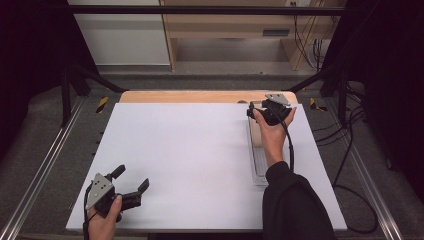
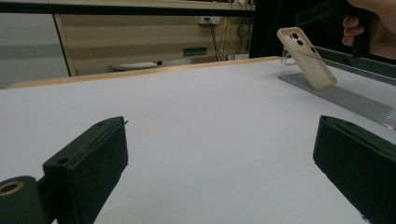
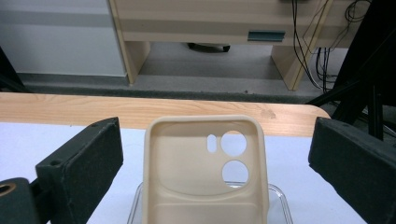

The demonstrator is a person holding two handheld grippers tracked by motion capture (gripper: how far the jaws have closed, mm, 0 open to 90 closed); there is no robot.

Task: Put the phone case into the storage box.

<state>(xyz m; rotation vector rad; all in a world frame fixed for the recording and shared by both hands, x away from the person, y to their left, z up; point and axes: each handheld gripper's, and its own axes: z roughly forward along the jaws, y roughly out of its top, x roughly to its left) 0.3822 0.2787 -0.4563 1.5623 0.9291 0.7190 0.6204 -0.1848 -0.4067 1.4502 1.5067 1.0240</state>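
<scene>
Between the wide-open, empty jaws of the right gripper (image 3: 210, 163), its own view shows the beige phone case (image 3: 205, 172) untouched, hollow side facing; from the left gripper view, the case leans on a clear stand (image 2: 336, 93). Left gripper (image 1: 131, 186): open, empty, well apart from the case.

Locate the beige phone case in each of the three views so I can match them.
High view: phone case right of centre, mostly behind the right hand.
Left gripper view: upper right, leaning on the clear stand.
Right gripper view: bottom centre.
Shared landmark: wooden table edge.
</scene>
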